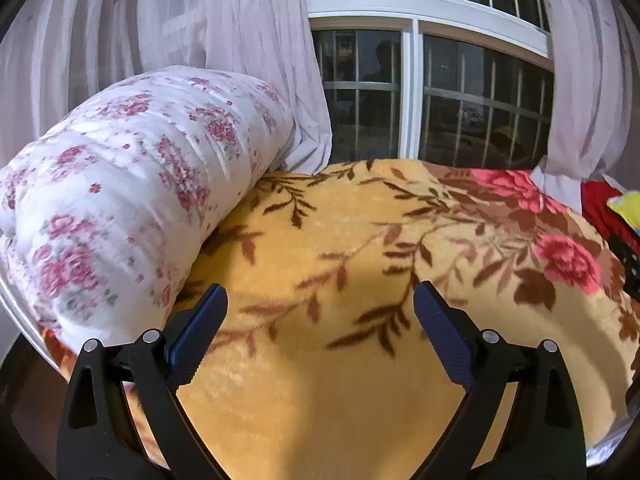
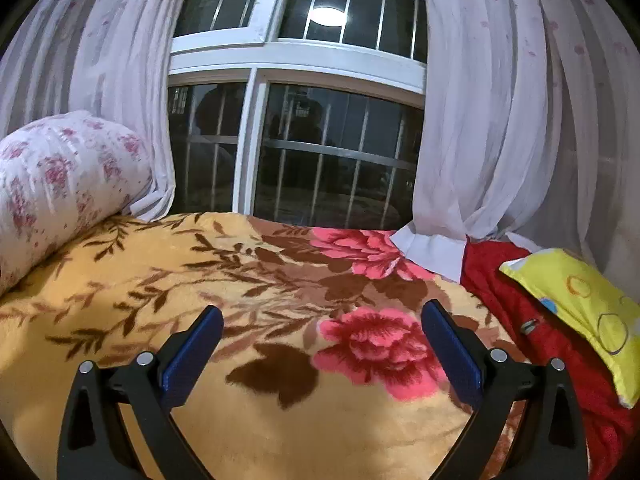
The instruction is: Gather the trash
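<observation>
No trash shows in either view. My left gripper (image 1: 320,296) is open above a yellow floral blanket (image 1: 320,360) that covers a bed, with nothing between its blue-padded fingers (image 1: 200,332). My right gripper (image 2: 322,316) is open too, hovering over the same blanket (image 2: 240,420) just above a pink flower print, and it holds nothing. In the left wrist view a dark object (image 1: 628,264) lies at the far right edge of the bed; what it is I cannot tell.
A rolled white quilt with pink flowers (image 1: 120,200) (image 2: 52,184) lies along the bed's left side. A red cloth (image 2: 540,320) and a yellow pillow (image 2: 580,304) sit at the right. Behind the bed are a barred window (image 2: 320,152) and sheer curtains (image 2: 500,120).
</observation>
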